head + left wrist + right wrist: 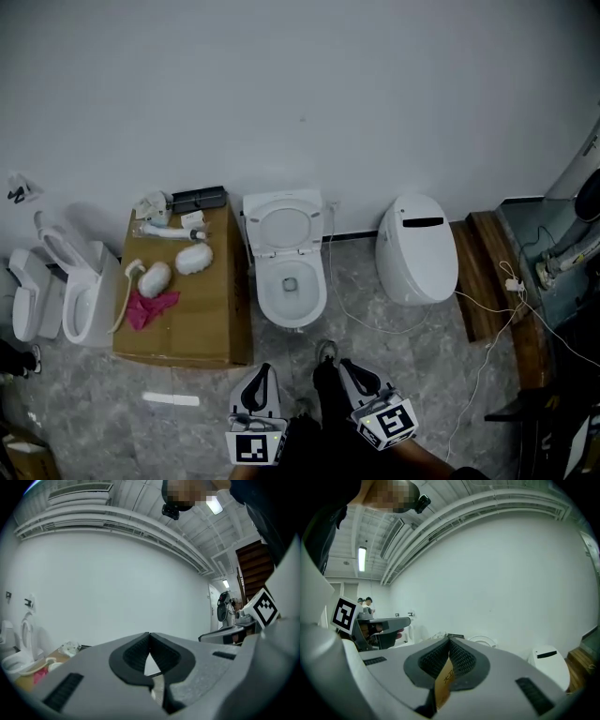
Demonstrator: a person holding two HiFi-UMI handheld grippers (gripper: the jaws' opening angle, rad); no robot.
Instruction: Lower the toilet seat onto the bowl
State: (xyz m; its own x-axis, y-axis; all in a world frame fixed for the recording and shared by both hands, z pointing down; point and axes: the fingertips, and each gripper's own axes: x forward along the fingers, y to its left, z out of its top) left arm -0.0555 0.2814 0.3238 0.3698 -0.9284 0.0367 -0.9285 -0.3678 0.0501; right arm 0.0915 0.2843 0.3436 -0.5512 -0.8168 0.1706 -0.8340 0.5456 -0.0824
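Note:
The white toilet stands against the back wall in the head view. Its seat [281, 225] is raised and leans back over the tank, and the bowl [292, 289] lies open below it. My left gripper [266, 370] and right gripper [348, 366] hover low at the frame's bottom, well short of the bowl, both shut with nothing in them. In the left gripper view the jaws [149, 634] meet in front of the bare wall. In the right gripper view the shut jaws [449, 639] point toward the raised seat [483, 641].
A cardboard box [202, 314] left of the toilet carries a pink cloth [150, 307], white brushes and a dark tray. A second open toilet [82, 286] stands far left, a closed oval one [418, 248] on the right. Cables [487, 352] trail over the floor by a wooden step [480, 272].

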